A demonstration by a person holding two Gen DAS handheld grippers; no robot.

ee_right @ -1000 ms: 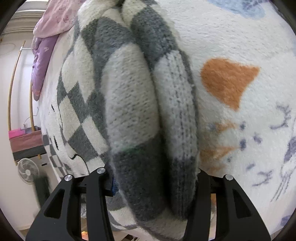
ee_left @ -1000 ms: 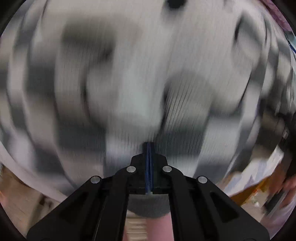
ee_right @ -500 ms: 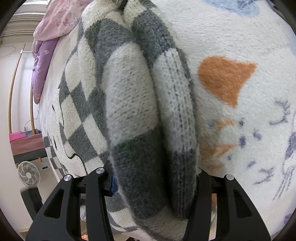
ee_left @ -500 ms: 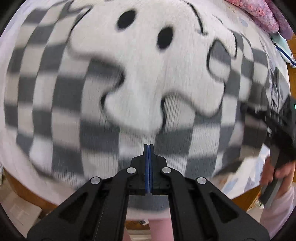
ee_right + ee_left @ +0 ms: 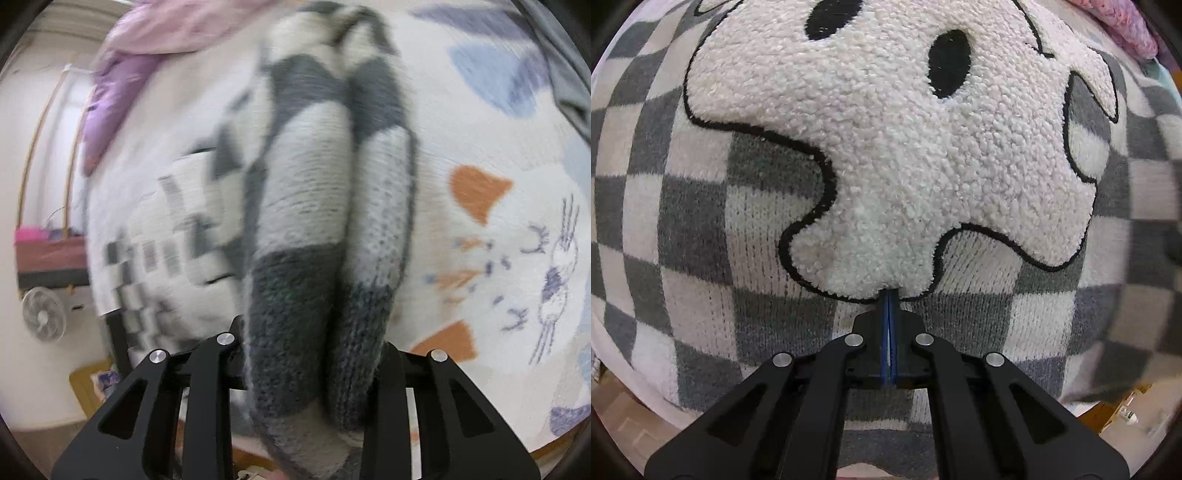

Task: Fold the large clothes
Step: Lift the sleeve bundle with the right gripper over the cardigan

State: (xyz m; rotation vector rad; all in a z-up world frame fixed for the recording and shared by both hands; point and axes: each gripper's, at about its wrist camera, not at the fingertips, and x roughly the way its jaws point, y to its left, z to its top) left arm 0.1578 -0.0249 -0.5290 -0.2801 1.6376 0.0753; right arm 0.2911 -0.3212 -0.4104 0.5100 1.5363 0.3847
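Left gripper (image 5: pixel 888 295) fingers pressed together, empty, above checkered sweater (image 5: pixel 701 229). Right gripper (image 5: pixel 314 354) fingers clamp thick sweater fold (image 5: pixel 317 258).

Sweater (image 5: pixel 317 229) blurred; right fingertips hidden

No readable text in either view.
The checkered sweater (image 5: pixel 701 229) bears only a fluffy white figure with two black eyes; the blanket (image 5: pixel 517 258) shows drawings, not letters.

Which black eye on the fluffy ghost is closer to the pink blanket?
The right black oval eye on the white fluffy ghost patch; the other black oval eye sits further left, cropped.
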